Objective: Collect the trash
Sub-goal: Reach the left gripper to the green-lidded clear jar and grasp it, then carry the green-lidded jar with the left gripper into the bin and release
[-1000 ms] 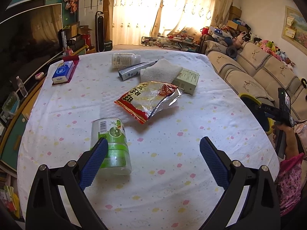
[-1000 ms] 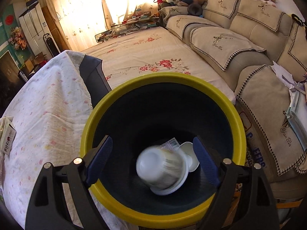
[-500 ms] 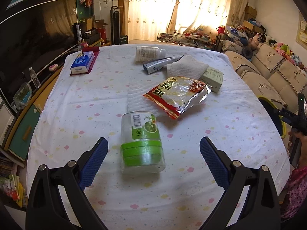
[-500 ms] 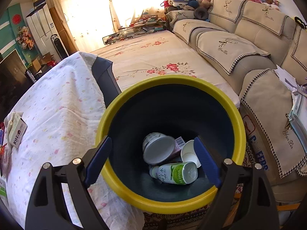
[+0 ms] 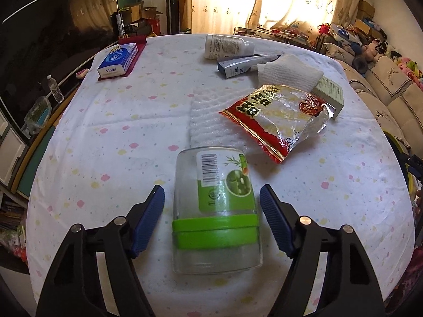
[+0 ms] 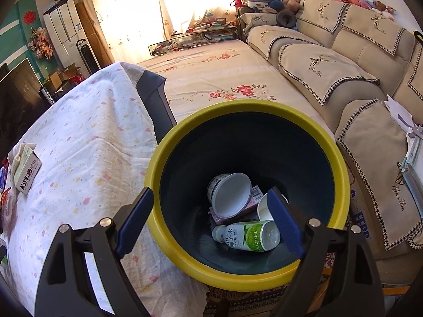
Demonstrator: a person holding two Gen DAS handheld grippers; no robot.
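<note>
A clear plastic jar with a green band and green label (image 5: 215, 208) lies on its side on the table. My left gripper (image 5: 211, 216) is open, its blue pads on either side of the jar with small gaps. A red snack bag (image 5: 277, 119) lies beyond it. My right gripper (image 6: 210, 223) is open and empty above the yellow-rimmed bin (image 6: 185, 132) beside the table. In the bin lie a white cup (image 6: 230, 195), a green-labelled bottle (image 6: 246, 236) and a pink carton.
On the table: a blue tissue pack (image 5: 117, 59), a white bottle (image 5: 227, 46), a tube (image 5: 243, 64), a folded white cloth (image 5: 289, 71), a small box (image 5: 330, 95). A sofa (image 6: 330, 63) stands right of the bin.
My left gripper moved forward and narrowed around the jar. The cup dropped from my right gripper settled in the bin, and the right gripper drew back from it.
</note>
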